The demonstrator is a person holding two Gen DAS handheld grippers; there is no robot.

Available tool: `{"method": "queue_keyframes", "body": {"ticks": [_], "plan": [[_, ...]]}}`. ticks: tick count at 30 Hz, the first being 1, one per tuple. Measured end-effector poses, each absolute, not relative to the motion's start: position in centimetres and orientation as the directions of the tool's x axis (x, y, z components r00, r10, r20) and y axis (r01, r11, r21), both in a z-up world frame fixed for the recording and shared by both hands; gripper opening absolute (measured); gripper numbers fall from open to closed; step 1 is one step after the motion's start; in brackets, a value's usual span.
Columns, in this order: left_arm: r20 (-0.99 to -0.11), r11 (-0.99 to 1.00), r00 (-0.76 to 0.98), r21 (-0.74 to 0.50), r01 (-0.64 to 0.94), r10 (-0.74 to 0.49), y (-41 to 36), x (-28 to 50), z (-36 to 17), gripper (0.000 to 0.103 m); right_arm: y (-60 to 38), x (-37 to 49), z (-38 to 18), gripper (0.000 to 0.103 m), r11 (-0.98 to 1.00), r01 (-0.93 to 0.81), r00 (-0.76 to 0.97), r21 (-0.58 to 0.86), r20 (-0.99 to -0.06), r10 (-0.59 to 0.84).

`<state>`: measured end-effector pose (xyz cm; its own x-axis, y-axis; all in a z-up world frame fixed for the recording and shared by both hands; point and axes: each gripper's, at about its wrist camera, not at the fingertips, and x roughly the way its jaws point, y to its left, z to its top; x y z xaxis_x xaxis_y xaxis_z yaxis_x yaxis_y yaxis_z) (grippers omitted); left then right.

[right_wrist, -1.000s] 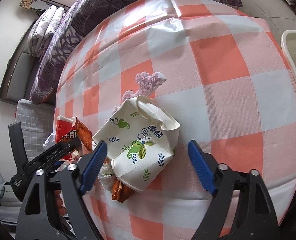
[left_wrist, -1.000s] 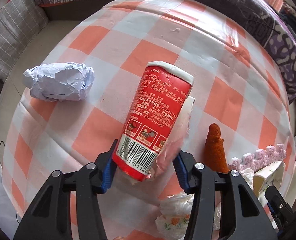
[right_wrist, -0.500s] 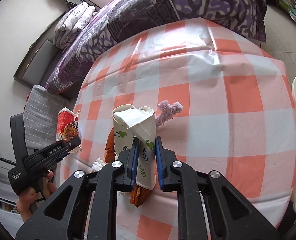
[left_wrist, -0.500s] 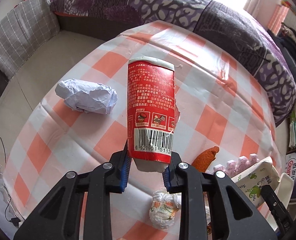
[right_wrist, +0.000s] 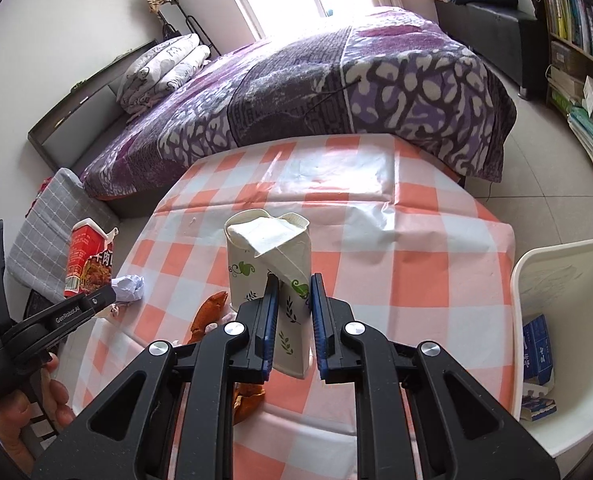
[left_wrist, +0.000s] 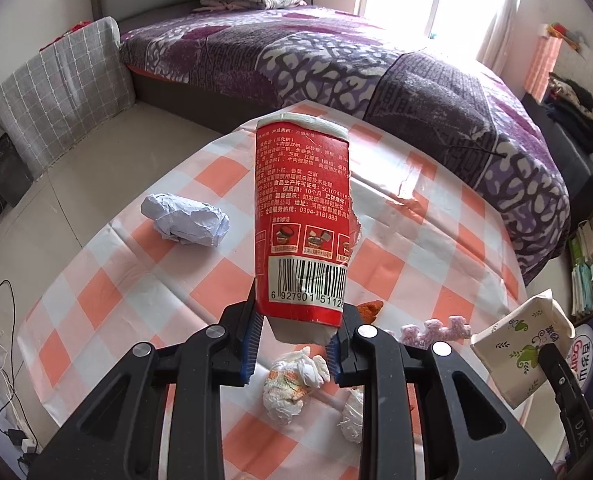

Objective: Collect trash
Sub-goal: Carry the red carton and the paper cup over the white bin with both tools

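My left gripper (left_wrist: 294,342) is shut on a torn red instant-food cup (left_wrist: 302,216) and holds it upright well above the checked table (left_wrist: 136,280). The red cup also shows at the left of the right wrist view (right_wrist: 84,258). My right gripper (right_wrist: 292,320) is shut on a crushed white paper cup with green leaf print (right_wrist: 272,264), lifted above the table; it shows too at the right edge of the left wrist view (left_wrist: 520,344). A white bin (right_wrist: 560,320) stands to the right of the table, with blue boxes inside.
On the table lie a crumpled pale-blue paper ball (left_wrist: 184,220), crumpled white wrappers (left_wrist: 292,380), an orange peel piece (right_wrist: 210,312) and a pink knobbly strip (left_wrist: 436,330). A purple-covered bed (left_wrist: 376,64) lies behind the table. Bookshelves (right_wrist: 576,40) stand at the right.
Both grippers closed on their cups and lifted them off the table. Both views now sit higher and show more of the room.
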<state>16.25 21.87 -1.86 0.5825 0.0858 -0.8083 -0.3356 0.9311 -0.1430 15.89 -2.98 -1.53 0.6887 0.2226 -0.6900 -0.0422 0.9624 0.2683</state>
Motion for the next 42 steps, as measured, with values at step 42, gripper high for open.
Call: {"method": "queue_keyframes", "body": {"ticks": [42], "plan": [[-0.796,0.997,0.602,-0.079,-0.002,-0.062,1.4,15.1,-0.9,0.027,-18.9,12.4,0.8,0.015,0.973,0.192,0.716,0.130,-0.696,-0.048]]}}
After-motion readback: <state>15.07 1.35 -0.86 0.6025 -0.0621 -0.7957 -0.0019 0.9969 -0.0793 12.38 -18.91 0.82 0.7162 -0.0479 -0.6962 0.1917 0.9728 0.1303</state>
